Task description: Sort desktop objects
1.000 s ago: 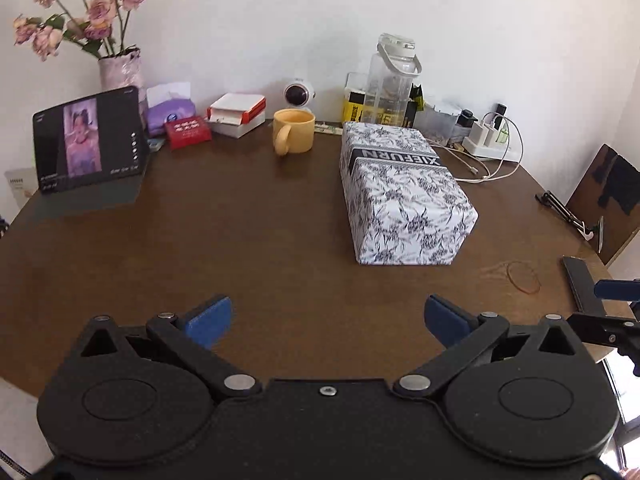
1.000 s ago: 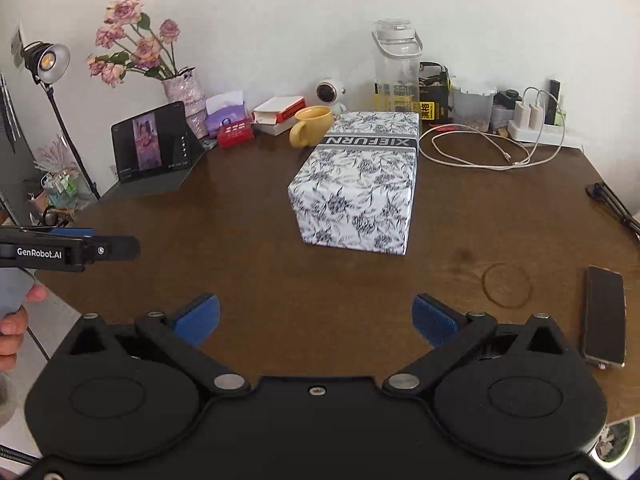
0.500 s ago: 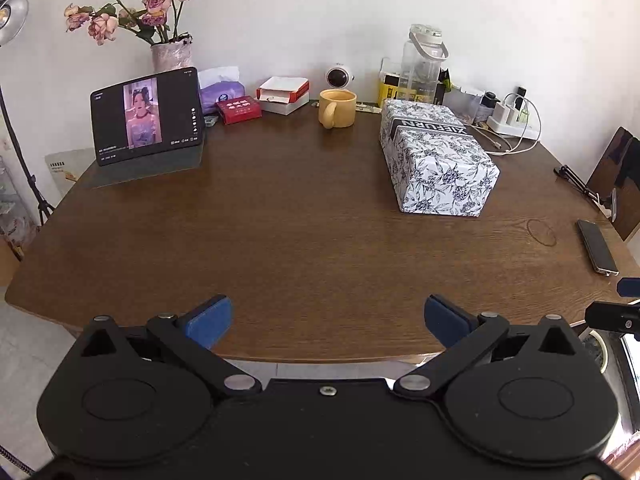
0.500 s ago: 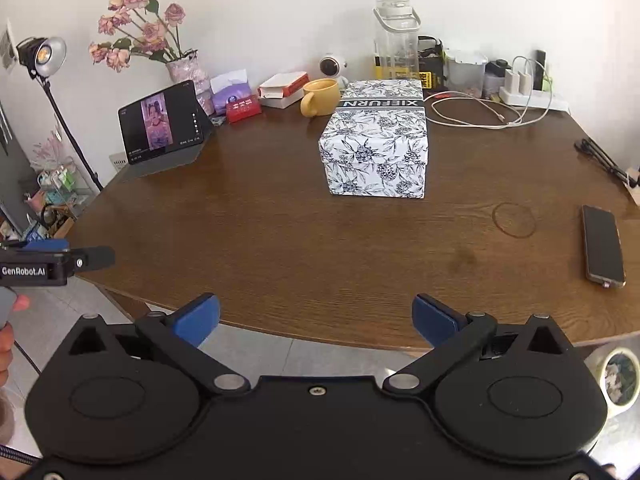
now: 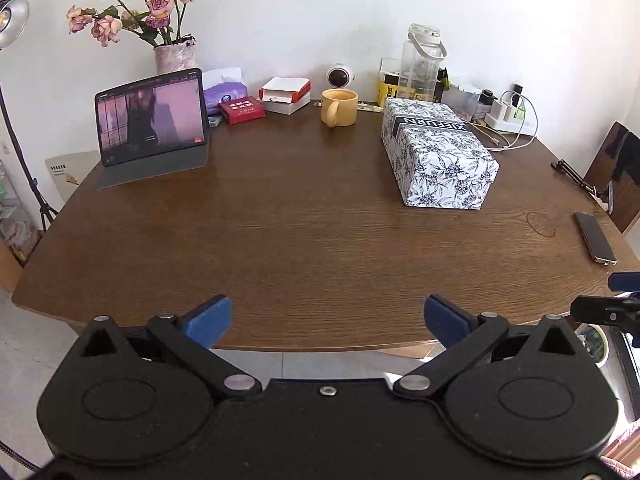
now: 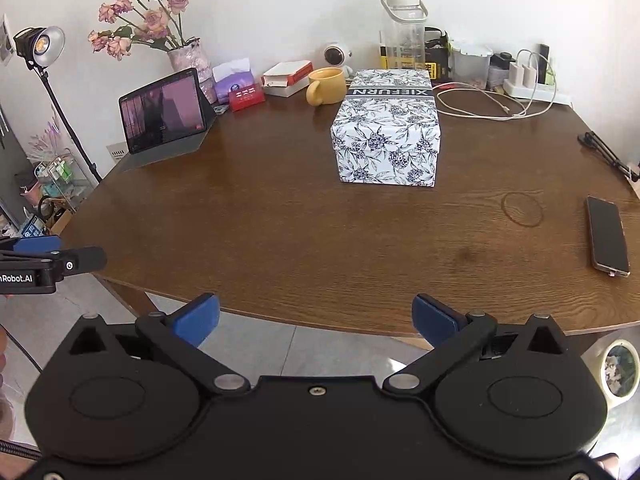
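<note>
Both the left gripper (image 5: 326,316) and right gripper (image 6: 316,314) hang at the table's (image 5: 304,240) near edge, fingers spread wide and empty. The floral box (image 6: 386,128) sits toward the far edge, the phone (image 6: 607,236) by the right edge.

White wall (image 5: 320,8) at twelve o'clock; studio lamp on a stand (image 6: 40,46) at ten o'clock, cluttered wire rack (image 6: 60,176) below it; dark chair back (image 5: 618,176) at three o'clock; pale tiled floor (image 6: 256,344) at six o'clock
</note>
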### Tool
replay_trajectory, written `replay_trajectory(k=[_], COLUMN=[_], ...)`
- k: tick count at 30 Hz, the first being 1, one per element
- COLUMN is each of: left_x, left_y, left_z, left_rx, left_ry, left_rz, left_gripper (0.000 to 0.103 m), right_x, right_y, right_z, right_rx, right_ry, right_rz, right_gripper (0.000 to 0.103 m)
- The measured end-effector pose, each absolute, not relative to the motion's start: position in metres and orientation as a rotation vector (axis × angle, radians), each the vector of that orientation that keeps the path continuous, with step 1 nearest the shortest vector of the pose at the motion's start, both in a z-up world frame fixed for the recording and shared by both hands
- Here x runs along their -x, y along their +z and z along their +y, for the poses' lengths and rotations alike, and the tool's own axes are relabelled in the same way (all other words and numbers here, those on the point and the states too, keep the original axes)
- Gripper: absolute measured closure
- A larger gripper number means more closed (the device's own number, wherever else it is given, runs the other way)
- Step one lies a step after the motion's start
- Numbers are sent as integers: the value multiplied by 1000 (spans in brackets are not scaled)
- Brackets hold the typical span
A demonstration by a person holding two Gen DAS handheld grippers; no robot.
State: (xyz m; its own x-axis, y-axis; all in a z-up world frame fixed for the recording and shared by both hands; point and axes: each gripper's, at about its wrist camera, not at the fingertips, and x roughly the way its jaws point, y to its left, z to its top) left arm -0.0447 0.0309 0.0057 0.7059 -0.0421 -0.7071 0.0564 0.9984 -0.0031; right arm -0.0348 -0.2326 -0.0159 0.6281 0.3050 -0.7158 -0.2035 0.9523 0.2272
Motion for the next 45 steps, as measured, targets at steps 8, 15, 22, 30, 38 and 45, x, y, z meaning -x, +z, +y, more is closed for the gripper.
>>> replay_trajectory(k=[8,15,22,30,38,45], left_x=[47,48,50,55,56,56], left_y=[5,6,8,9,10,10], left_z=[26,25,24,22,21,21], left_rx=[-34,-33,-34,-33,-31,-34], left_ry=[-58,-61,-52,-39,-32,-32], left_rz=[788,789,785,783,781,782], left_gripper=[0,0,0,0,0,0], right_x=[38,42,45,50,56,61], right_y=[-19,-21,-23,-25,-28,-32], right_z=[-237,-236,-235,-234,-233,-231], right_rx=[-142,-138,-135,-131,-132,-134], right_ry=[285,297,308,321,329,336], right_rz=[851,852,854,856,857,857], right_gripper=[0,0,0,0,0,0])
